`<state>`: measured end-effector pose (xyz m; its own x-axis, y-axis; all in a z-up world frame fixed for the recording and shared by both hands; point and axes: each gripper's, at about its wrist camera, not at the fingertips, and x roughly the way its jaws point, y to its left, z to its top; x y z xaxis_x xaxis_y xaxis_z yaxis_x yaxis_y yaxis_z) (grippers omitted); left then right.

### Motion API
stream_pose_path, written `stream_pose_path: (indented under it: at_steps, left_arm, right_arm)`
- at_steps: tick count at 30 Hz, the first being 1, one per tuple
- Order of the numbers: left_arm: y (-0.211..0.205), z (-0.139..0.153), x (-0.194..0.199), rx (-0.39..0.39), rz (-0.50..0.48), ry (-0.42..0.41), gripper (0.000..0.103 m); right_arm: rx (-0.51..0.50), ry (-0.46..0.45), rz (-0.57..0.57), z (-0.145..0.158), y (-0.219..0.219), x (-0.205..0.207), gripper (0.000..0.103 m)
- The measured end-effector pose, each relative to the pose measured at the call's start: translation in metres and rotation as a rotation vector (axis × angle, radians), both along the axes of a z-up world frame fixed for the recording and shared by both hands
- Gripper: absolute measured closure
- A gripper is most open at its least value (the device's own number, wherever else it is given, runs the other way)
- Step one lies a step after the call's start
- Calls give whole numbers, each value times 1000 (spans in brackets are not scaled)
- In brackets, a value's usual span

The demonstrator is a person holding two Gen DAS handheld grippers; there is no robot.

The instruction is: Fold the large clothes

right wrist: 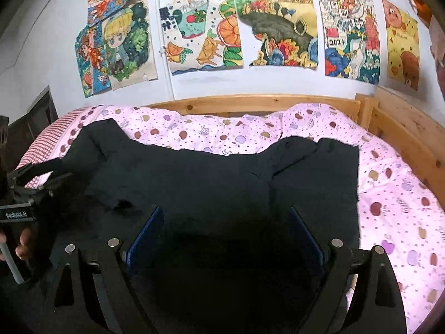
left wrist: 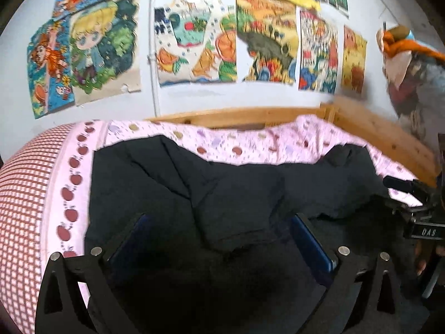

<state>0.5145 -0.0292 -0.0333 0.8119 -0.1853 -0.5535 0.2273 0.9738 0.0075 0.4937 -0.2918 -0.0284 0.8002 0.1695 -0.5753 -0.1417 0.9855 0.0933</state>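
We see a wooden bed [right wrist: 250, 103] against a wall [right wrist: 50, 53] covered with children's drawings [right wrist: 275, 25]. A pink apple-print quilt [right wrist: 389, 183] covers the bed, and the large black garment [right wrist: 194, 178] lies spread across it, its far edge rumpled. Our left claw [left wrist: 219, 239] and right claw [right wrist: 225, 231] both gape wide above the dark cloth, nothing pinched between their blue pads. Only the left view shows a heap of clothes [left wrist: 411, 64] at the far right; only the right view shows the dark furniture [right wrist: 36, 117] at the left.
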Motion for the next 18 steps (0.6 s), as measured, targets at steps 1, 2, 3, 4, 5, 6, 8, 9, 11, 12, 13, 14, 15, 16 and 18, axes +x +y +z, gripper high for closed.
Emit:
stream_pose_path:
  at_steps: [1, 2, 3, 4, 5, 6, 8, 9, 11, 12, 13, 14, 15, 16, 18]
  left_arm:
    - [1, 4, -7, -2, 4, -13, 0]
    - [1, 7, -10, -1, 5, -19, 0]
    - [2, 11, -18, 4, 3, -27, 0]
    - [2, 14, -24, 10, 0, -35, 0]
    - [3, 17, -30, 16, -3, -43, 0]
    - [3, 21, -37, 22, -11, -53, 0]
    - [4, 29, -50, 32, -25, -72, 0]
    - [3, 35, -59, 38, -39, -84, 0]
    - [1, 45, -74, 47, -61, -105, 0]
    - [0, 49, -80, 52, -69, -117, 0]
    - [-2, 55, -89, 59, -78, -135, 0]
    - [-3, 59, -95, 62, -83, -145, 0]
    - [-4, 62, -100, 62, -87, -153, 0]
    - [-4, 67, -108, 60, -93, -163, 0]
    - [-5, 73, -118, 52, -95, -170, 0]
  right_arm:
    - [-7, -9, 7, 6, 0, -6, 13]
    - [-20, -22, 16, 12, 1, -14, 13]
    - [-28, -30, 22, 17, 1, -20, 13]
    - [-42, -39, 34, 23, 3, -28, 12]
    - [-55, -45, 43, 30, 4, -35, 12]
    - [-62, -51, 48, 35, 4, -41, 12]
    - [-79, -71, 54, 49, 4, -56, 12]
    - [-83, -79, 53, 55, 4, -63, 11]
    - [-93, -96, 46, 67, 3, -77, 11]
    - [-97, -105, 41, 73, 2, -82, 11]
    - [-99, -116, 35, 79, 1, -89, 11]
    - [-96, -125, 30, 84, 1, -95, 10]
    - [-92, -129, 29, 88, 0, -101, 10]
    - [-90, -133, 29, 92, 1, -106, 10]
    - [-97, -144, 31, 99, 2, -120, 10]
